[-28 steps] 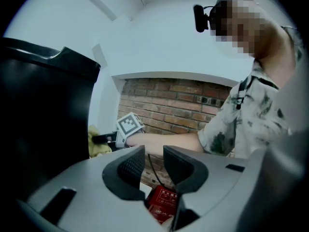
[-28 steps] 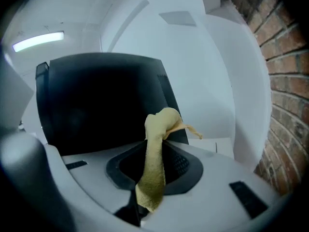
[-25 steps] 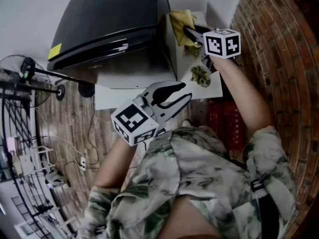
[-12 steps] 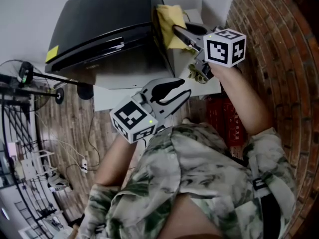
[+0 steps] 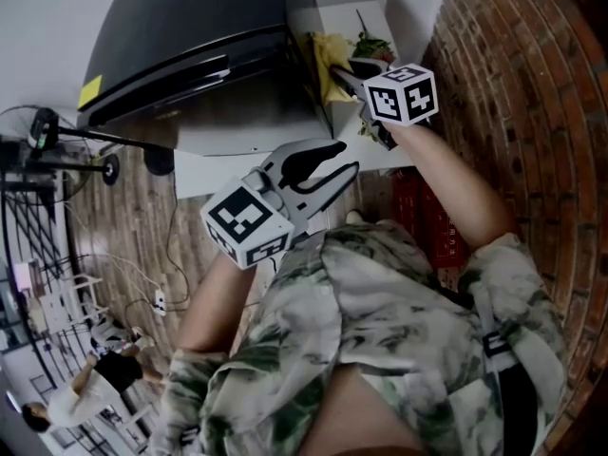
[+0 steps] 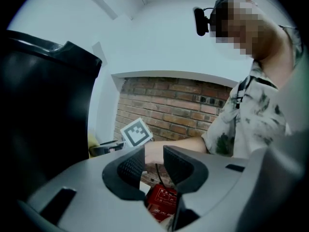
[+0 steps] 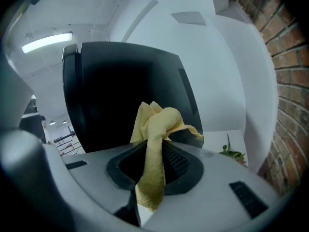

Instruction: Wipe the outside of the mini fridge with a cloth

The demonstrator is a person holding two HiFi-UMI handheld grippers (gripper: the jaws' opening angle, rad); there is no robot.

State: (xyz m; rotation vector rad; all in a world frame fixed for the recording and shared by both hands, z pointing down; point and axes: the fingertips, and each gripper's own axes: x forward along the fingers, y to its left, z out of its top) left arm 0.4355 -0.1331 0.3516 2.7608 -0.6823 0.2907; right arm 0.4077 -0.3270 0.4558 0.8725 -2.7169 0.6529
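The mini fridge [image 5: 190,46] runs off the head view's top edge; at its side, the cloth [image 5: 326,53] is partly covered by the right gripper [image 5: 353,68]; right of the fridge, a red box [image 6: 161,199] sits half hidden under the left gripper [image 6: 153,161], its print too small to read.

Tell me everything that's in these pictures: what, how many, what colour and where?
mini fridge: one, black, top left, on a white platform
cloth: one, yellow, at the fridge's right side
plant: one, green, on the white table right of the fridge
red box: one, low down by the brick wall
fan: one, black, far left
another person: one, dark top, bottom left corner
right tool: grey, shut on the cloth
left tool: grey, open, empty, near the person's body
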